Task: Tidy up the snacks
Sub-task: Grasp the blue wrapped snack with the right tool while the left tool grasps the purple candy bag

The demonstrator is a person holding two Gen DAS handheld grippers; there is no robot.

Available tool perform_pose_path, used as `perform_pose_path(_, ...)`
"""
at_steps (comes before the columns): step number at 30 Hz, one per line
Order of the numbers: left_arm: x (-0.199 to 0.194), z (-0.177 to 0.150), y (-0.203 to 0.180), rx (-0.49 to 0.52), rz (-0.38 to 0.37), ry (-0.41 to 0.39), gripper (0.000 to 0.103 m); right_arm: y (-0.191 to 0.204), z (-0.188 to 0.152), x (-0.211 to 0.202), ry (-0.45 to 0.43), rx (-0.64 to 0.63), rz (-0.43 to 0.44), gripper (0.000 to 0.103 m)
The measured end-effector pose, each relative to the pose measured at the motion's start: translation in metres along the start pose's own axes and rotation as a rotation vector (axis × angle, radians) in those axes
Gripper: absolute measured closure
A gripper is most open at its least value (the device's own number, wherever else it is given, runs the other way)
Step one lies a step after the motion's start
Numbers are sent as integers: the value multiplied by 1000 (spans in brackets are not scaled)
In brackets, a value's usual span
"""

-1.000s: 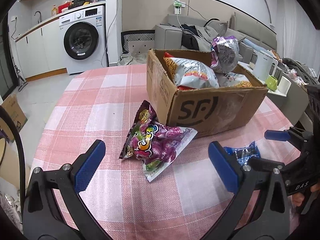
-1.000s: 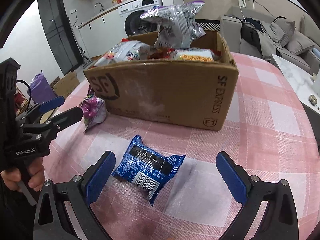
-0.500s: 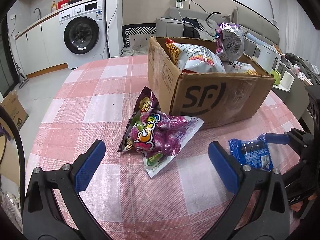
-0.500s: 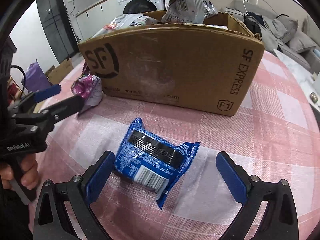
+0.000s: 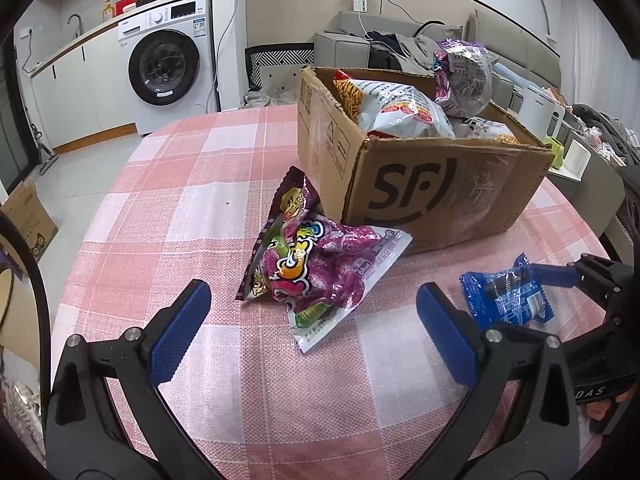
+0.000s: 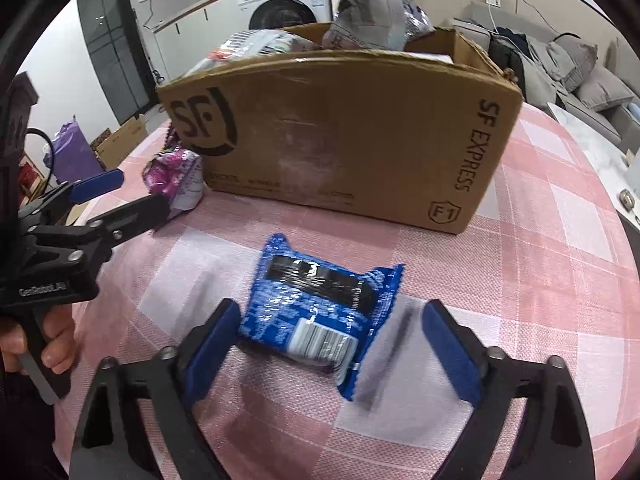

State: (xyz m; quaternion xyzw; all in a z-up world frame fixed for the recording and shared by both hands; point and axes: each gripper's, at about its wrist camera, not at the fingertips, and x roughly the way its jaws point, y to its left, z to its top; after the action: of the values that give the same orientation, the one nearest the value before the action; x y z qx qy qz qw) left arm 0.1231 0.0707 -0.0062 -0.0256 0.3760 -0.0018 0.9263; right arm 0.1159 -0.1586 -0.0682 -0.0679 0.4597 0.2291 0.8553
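Observation:
A blue snack packet (image 6: 320,308) lies flat on the pink checked tablecloth (image 6: 540,264), in front of an open cardboard box (image 6: 340,132) filled with snack bags. My right gripper (image 6: 331,316) straddles the packet and its jaws are closing. The left pad is at the packet's edge and the right pad stands clear of it. A purple snack bag (image 5: 312,264) leans against the box (image 5: 440,192) corner. My left gripper (image 5: 312,296) hangs open just before that bag, touching nothing. The blue packet (image 5: 506,300) also shows at the right of the left wrist view.
A washing machine (image 5: 164,64) and counter stand beyond the table's far left edge, a sofa (image 5: 400,44) behind the box. A side table with a white jug (image 5: 536,108) is at the right. A person's hand (image 6: 56,344) holds the left gripper (image 6: 132,196).
The right gripper has come lower and nearer to the blue packet, and its jaws have narrowed around it. The left gripper has barely moved.

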Motion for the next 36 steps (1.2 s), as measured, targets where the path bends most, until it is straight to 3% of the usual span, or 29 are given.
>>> perform_pose_path(4, 3, -1, 3, -10, 6, 8, 1, 2, 0, -4, -13, -18, 31, 42)
perform_pose_path(7, 5, -1, 6, -17, 10, 9, 1, -2, -1, -8, -20, -15, 49, 53)
perform_pose_path(16, 14, 2, 20, -59, 37, 24, 1, -6, -5, -21, -47, 14, 71, 54)
perform_pose_path(31, 47, 15, 6, 44, 17, 81, 2, -9, -4, -22, -45, 28, 88, 54)
perform_pose_path(32, 49, 15, 3, 58, 17, 81, 5, -10, -4, -22, -46, 28, 89, 54)
perform_pose_path(34, 52, 15, 0, 78, 17, 86, 32, -9, -4, -23, -47, 26, 89, 54)
perform_pose_path(36, 50, 14, -2, 86, 20, 79, 40, -9, -3, -23, -48, 26, 88, 54)
